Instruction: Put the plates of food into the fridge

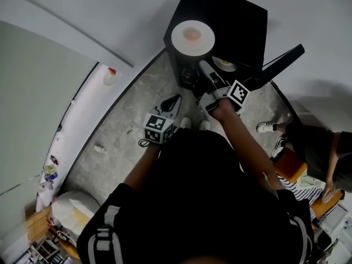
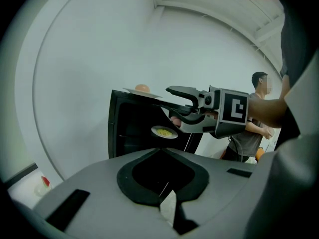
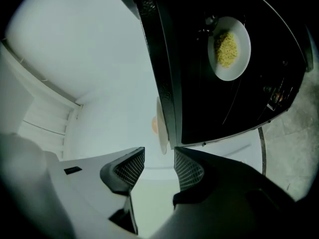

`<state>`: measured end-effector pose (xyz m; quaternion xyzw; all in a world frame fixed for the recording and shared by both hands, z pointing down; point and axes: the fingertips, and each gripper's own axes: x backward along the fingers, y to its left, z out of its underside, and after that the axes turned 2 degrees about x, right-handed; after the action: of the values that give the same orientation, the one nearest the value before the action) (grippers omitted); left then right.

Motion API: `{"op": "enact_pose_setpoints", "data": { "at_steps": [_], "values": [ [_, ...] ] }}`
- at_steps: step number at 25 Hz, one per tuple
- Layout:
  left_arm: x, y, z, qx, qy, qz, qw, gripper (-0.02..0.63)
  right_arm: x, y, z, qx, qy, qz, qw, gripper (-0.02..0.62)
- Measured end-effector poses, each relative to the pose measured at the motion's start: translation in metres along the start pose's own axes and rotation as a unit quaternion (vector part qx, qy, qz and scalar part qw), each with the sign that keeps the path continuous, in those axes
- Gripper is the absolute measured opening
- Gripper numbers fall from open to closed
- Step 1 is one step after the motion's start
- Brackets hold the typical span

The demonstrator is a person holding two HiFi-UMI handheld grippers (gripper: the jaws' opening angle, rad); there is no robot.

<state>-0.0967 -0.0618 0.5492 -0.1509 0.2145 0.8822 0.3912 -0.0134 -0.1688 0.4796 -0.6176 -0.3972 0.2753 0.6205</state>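
Black fridge (image 1: 236, 15), pink-food plate (image 1: 192, 35) atop, yellow-food plate (image 3: 229, 49) inside; right tool (image 3: 158, 163) wide, empty, left tool (image 2: 160, 151) closed.

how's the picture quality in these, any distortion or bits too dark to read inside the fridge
Head view: heavy fisheye bends the edge of the floor, yet the fridge top is evenly lit. Left gripper view: dark round vignette, centre sharp. Right gripper view: fridge interior near black; only the plate of yellow food reads clearly.

Fridge (image 1: 231, 21) black. Top plate (image 1: 178, 37) white, its food (image 1: 192, 34) pinkish-orange. Inner plate (image 3: 242, 39) white, its food (image 3: 227, 49) yellow. Floor (image 1: 126, 131) grey, speckled. Marker cubes (image 1: 237, 92) black-and-white squares. Wall (image 1: 82, 15) pale grey.
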Motion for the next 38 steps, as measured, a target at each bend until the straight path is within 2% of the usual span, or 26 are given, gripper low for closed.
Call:
{"op": "enact_pose_setpoints", "data": {
  "at_steps": [7,21,25,38],
  "values": [
    [0.001,0.007,-0.002,0.005,0.003,-0.006,1.0000,0.023,-0.025,-0.003,-0.008,-0.015,-0.005,0.013,1.000,0.201],
    [0.007,0.019,0.002,0.021,0.003,-0.024,0.9995,0.023,-0.049,-0.015,-0.010,-0.034,0.007,0.027,0.999,0.199],
    [0.007,0.020,-0.001,0.022,-0.001,-0.028,0.9994,0.023,-0.050,-0.009,-0.011,-0.019,0.010,0.023,0.999,0.064],
    [-0.002,0.019,-0.008,0.020,-0.009,-0.022,0.9995,0.023,-0.032,0.000,0.008,-0.013,0.043,0.036,0.998,0.051]
  ]
}}
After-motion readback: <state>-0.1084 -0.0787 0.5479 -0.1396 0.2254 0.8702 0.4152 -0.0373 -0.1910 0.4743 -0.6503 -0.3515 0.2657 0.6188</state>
